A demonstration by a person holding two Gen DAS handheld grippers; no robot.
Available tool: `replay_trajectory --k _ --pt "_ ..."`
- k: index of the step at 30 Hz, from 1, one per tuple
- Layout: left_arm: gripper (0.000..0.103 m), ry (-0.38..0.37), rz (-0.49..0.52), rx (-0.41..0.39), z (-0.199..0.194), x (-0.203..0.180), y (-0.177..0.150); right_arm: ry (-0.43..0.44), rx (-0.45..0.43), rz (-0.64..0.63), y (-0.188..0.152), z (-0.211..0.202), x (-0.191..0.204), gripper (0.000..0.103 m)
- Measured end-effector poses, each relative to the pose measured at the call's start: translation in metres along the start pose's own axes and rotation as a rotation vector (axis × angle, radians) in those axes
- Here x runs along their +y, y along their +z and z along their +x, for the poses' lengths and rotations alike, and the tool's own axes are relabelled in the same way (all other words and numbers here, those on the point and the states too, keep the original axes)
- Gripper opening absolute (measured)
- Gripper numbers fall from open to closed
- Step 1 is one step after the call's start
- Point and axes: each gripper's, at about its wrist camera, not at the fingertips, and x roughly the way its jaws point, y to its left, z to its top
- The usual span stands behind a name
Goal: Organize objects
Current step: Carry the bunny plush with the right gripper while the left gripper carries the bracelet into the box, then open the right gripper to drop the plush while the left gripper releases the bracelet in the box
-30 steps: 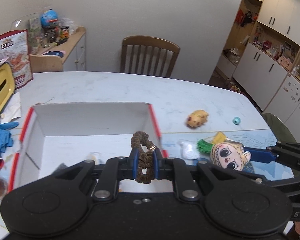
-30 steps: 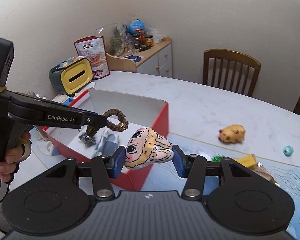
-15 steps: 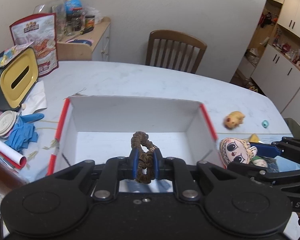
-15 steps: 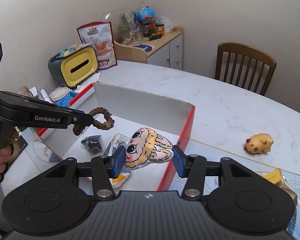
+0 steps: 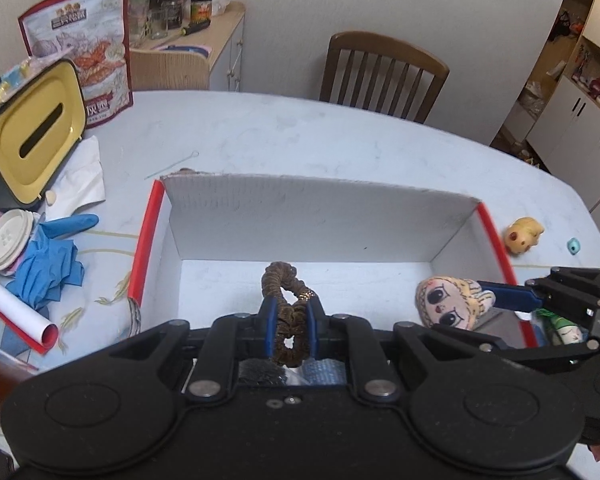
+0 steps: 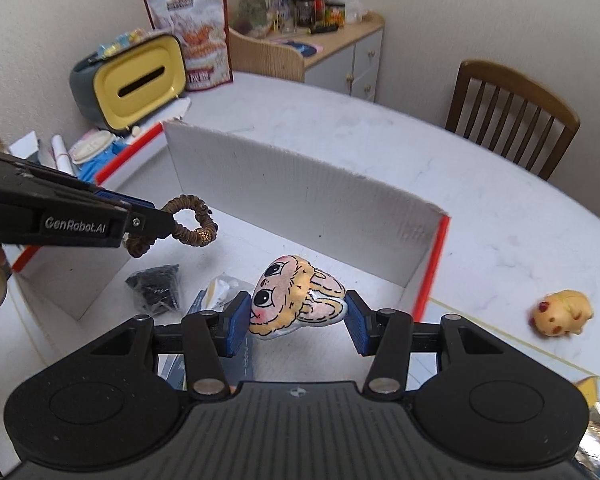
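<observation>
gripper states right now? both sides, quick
Left gripper: closed on the brown scrunchie, above the open box.
Right gripper: closed on the plush bunny head, also over the box.

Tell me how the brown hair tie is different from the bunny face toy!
The hair tie is a plain brown twisted loop with a hole in the middle; the bunny toy is a flat, solid plush with big drawn eyes and pink ears. The left gripper pinches the hair tie narrowly, while the right gripper spreads wider around the toy. Both are soft, and both are held up over the red-edged box.
</observation>
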Motion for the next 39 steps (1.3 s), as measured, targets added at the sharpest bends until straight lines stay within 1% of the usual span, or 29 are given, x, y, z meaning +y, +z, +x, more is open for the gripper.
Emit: replay_trajectory --k 4,5,12,18,23,26,27,31,34,36,39 --pt "0.014 0.011 0.005 0.036 0.015 0.003 0.003 0.001 0.044 0.018 0.004 0.023 -0.001 0.049" --pt "0.014 0.013 0.009 0.04 0.018 0.003 0.003 -0.016 0.041 0.0 0.005 0.026 0.001 0.049" --pt "0.014 0.019 0.024 0.078 0.036 0.005 0.007 -0.016 0.094 -0.053 0.016 0.045 0.016 0.049" --pt "0.014 0.031 0.027 0.131 0.049 0.007 0.008 -0.001 0.147 -0.06 0.021 0.056 0.019 0.049" --pt "0.014 0.041 0.046 0.172 0.057 0.005 0.007 0.01 0.194 -0.038 0.024 0.06 0.015 0.05" --pt "0.016 0.046 0.053 0.205 0.062 0.005 0.007 0.012 0.197 -0.028 0.027 0.059 0.014 0.051" --pt "0.017 0.048 0.053 0.214 0.064 0.005 0.006 0.008 0.195 -0.027 0.027 0.058 0.013 0.052" --pt "0.022 0.057 0.064 0.239 0.067 0.003 0.002 0.003 0.204 -0.054 0.029 0.056 0.015 0.054" --pt "0.025 0.061 0.067 0.246 0.066 0.003 0.001 0.005 0.199 -0.066 0.032 0.051 0.015 0.057" --pt "0.026 0.064 0.064 0.246 0.065 0.003 -0.001 0.004 0.19 -0.078 0.032 0.047 0.017 0.063" --pt "0.03 0.065 0.057 0.239 0.06 0.004 -0.002 0.004 0.172 -0.087 0.033 0.037 0.017 0.064"
